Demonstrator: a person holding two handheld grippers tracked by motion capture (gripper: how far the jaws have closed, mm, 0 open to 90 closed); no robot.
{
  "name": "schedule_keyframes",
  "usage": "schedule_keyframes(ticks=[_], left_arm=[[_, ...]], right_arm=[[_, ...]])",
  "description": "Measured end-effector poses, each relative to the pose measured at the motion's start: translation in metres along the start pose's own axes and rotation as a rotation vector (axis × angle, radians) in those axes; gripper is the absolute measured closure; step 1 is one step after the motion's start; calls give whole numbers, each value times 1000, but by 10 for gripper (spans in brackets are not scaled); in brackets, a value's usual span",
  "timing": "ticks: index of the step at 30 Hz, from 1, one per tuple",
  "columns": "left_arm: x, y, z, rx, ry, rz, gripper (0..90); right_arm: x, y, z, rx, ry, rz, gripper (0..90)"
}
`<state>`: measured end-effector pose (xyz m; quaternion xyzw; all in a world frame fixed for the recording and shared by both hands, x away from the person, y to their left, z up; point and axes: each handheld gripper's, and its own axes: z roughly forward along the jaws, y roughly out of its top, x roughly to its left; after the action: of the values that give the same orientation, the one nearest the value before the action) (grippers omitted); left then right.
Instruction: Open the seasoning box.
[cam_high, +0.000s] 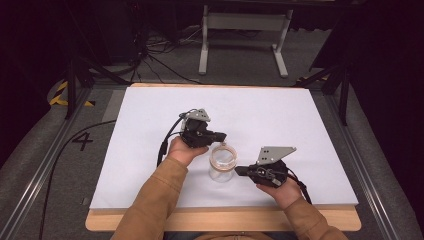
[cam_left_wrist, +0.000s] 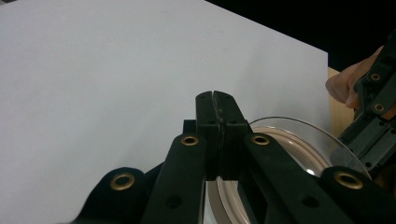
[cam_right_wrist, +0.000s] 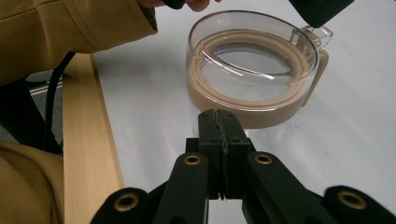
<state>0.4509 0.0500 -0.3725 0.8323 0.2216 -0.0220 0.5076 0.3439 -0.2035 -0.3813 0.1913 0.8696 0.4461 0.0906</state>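
Two closed grippers flank a clear jar near the bench's front edge.

Nearest, the right gripper (cam_high: 239, 171), black jaws pressed together and empty, points at the round glass jar (cam_high: 222, 163) with its tan ring; the base blurs through the glass. Beyond, the left gripper (cam_high: 223, 135), equally closed, hovers over the rim on the white mat (cam_high: 280, 115).

Your surroundings, 5 items. 1 white sheet (cam_high: 280, 115) lay flat over the table. 1 wooden tabletop (cam_high: 225, 220) showed as a bare strip along your near edge and at the far edge. 1 grey frame (cam_high: 245, 22) with 2 legs stood on the floor beyond the table. Black cables (cam_high: 160, 55) trailed across that floor. A painted numeral 4 (cam_high: 82, 141) marked the floor at your left.
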Motion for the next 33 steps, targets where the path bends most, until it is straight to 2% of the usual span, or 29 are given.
schedule_keyframes(ticks=[12,16,22,26,28,30,33], left_arm=[[2,0,1,2,5,-15,899],[2,0,1,9,9,-9,899],[1,0,1,-3,3,-13,899],[1,0,1,-2,2,-8,898],[0,0,0,1,17,-9,897],[-1,2,-4,4,51,7,875],[-2,3,-9,-5,63,10,875]], right_arm=[[1,0,1,4,3,-1,898],[0,1,0,-4,3,0,898],[-3,8,0,-46,12,13,897],[-3,10,2,-46,14,16,898],[-3,10,2,-45,12,16,898],[-4,10,2,-52,14,18,898],[-5,10,1,-54,15,22,898]])
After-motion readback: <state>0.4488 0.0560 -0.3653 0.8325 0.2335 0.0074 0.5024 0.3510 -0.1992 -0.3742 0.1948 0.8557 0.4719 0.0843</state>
